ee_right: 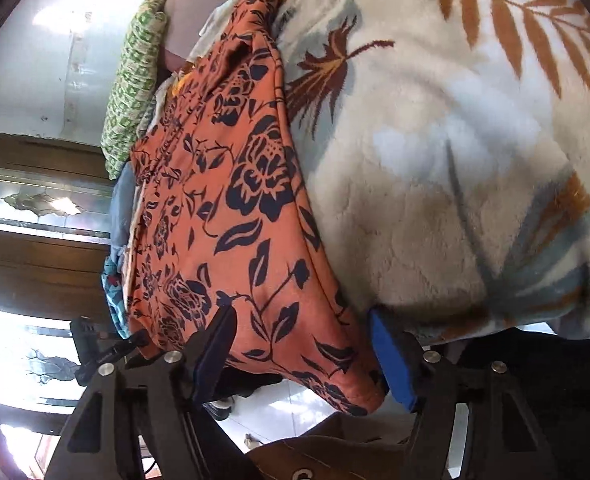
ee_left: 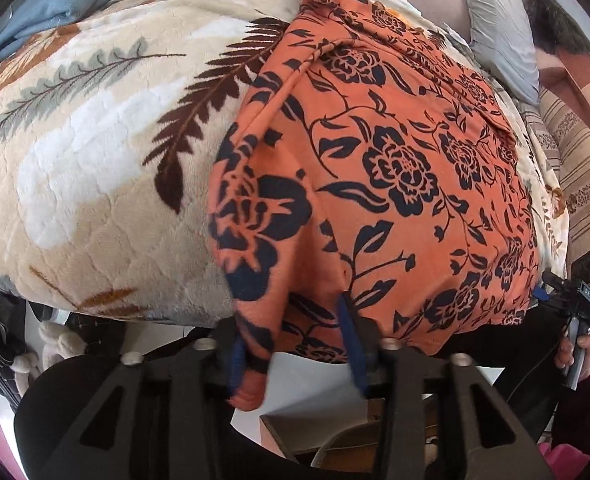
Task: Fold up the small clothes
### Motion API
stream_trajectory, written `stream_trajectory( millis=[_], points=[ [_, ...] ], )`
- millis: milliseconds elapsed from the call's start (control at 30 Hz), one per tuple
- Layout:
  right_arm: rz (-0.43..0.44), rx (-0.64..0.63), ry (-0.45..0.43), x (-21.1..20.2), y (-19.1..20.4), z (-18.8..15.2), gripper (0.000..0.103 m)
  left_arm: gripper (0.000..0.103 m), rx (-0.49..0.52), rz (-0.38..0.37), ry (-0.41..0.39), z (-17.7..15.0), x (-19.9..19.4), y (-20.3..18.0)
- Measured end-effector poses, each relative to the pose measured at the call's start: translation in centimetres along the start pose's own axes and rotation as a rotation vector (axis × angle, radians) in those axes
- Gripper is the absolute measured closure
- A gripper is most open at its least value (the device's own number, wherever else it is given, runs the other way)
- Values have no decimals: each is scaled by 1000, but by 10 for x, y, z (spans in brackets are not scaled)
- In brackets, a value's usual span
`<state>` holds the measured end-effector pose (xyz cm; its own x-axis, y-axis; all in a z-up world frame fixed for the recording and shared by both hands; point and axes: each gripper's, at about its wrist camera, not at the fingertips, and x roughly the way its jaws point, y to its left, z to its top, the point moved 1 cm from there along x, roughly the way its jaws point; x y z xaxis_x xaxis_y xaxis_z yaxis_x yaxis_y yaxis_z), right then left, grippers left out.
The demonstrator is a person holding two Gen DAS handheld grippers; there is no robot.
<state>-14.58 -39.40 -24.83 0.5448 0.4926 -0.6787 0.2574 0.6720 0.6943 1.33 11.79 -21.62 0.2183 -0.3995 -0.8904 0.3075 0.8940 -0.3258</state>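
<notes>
An orange garment with a dark floral print (ee_left: 395, 184) lies spread on a fleece leaf-print blanket (ee_left: 95, 152), its near hem hanging over the bed edge. My left gripper (ee_left: 295, 344) stands open around the garment's near left corner, with cloth draped between its blue-padded fingers. My right gripper (ee_right: 307, 344) stands open around the garment's (ee_right: 231, 220) near right corner, one finger on top of the cloth. The right gripper also shows at the far right of the left wrist view (ee_left: 575, 296), held in a hand.
The blanket (ee_right: 455, 140) covers the bed. Pillows (ee_left: 495, 28) and a striped cushion (ee_left: 583, 176) lie at the far right. A green patterned cloth (ee_right: 135, 92) and blue fabrics (ee_right: 115, 280) lie beyond the garment. Slippers and floor show below the bed edge.
</notes>
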Motion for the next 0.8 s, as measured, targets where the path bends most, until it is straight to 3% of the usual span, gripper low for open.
stream_trajectory(
  millis=[67, 133, 167, 200, 367, 500, 567, 633, 667, 800],
  points=[
    [-11, 10, -1, 2, -1, -1, 39, 78, -7, -6, -4, -1, 1, 1],
    [-17, 20, 1, 2, -1, -2, 53, 90, 5, -12, -15, -3, -1, -2],
    [-8, 15, 10, 3, 1, -4, 76, 91, 15, -14, -22, -4, -3, -3],
    [5, 6, 23, 4, 6, -7, 91, 92, 25, -18, -29, -5, -6, -5],
    [54, -86, 14, 7, 39, -14, 91, 95, 33, -61, -63, -3, -21, -2],
    [-104, -110, 53, 22, 38, -10, 88, 95, 19, 8, -37, -3, -15, 6],
    [-128, -83, 73, 26, 31, -11, 88, 91, -22, 21, -17, -4, -9, 14],
    [-115, -75, 66, 24, 31, -13, 84, 72, -42, 13, -1, -6, -6, 17],
    [-114, -84, 63, 25, 32, -14, 81, 69, -35, 15, 0, -6, -5, 16],
    [-118, -157, 77, 35, 41, -22, 76, 69, -10, 8, -11, -4, -4, 10]
  ],
)
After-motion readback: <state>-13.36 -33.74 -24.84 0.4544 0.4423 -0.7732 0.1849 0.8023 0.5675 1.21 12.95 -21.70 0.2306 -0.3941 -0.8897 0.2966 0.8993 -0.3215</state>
